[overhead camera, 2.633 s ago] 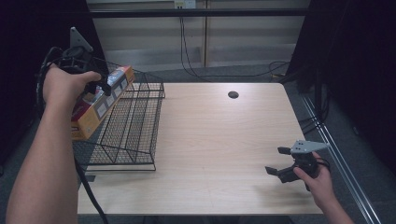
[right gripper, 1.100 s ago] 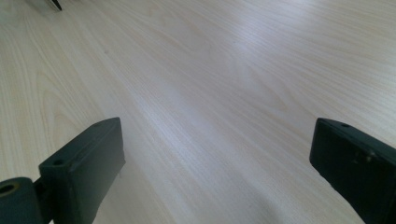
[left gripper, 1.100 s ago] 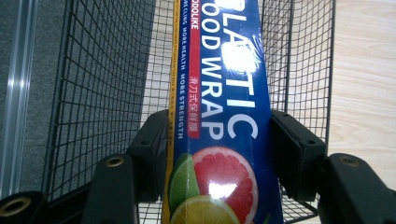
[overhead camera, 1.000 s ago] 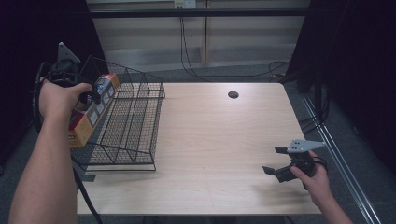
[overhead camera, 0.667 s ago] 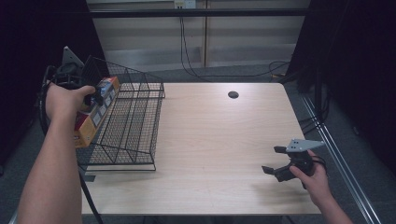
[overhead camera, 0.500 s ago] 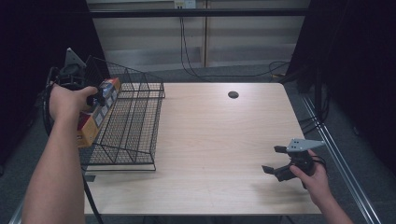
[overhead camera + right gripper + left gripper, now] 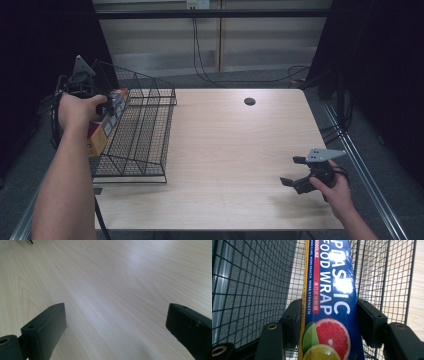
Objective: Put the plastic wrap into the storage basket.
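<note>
A long box of plastic wrap [image 7: 102, 127], blue with citrus pictures on one face and orange on another, is clamped in my left gripper [image 7: 104, 106] at the left wall of the black wire basket [image 7: 145, 135]. In the left gripper view both black jaws press on the sides of the box [image 7: 329, 302], which points down into the basket's mesh [image 7: 257, 277]. Over the bare wood at the table's right front, my right gripper [image 7: 294, 172] stands open; the right gripper view shows its jaws wide apart with nothing between them [image 7: 115, 332].
The wooden table [image 7: 235, 145] has a dark round cable hole [image 7: 249, 101] at the back. Cables run over the floor behind the table. A metal rail [image 7: 365, 175] runs along the table's right side.
My left hand has sunk with the box, bringing it lower against the basket's left side. The right gripper has stayed where it was.
</note>
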The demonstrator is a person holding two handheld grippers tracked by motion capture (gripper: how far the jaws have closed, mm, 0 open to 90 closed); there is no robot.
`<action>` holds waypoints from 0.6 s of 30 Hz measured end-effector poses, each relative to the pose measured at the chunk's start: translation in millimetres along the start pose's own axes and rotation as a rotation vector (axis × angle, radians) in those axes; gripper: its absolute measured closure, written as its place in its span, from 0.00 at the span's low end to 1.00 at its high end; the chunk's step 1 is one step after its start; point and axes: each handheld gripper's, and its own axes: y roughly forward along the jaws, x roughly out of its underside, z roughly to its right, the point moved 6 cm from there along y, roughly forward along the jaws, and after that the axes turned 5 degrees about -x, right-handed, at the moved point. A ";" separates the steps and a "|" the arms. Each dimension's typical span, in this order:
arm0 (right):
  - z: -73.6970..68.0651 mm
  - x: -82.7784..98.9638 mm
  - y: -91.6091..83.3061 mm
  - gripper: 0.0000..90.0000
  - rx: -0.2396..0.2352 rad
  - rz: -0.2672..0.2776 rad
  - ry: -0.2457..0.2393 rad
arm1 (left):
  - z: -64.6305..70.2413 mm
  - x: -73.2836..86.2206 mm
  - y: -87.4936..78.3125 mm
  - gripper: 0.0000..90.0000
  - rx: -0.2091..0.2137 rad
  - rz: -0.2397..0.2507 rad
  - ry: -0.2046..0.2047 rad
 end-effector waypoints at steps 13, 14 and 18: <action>-0.8 3.6 -5.2 0.03 0.013 -0.001 -0.003 | 8.5 -2.1 -9.6 0.39 0.023 0.064 0.028; -1.5 3.6 -5.7 0.03 0.008 -0.001 0.000 | 12.0 -1.6 -11.5 0.39 0.036 0.074 0.023; -2.5 2.3 -7.6 0.03 0.012 0.004 -0.006 | 24.2 2.8 -16.9 0.35 0.060 0.094 0.047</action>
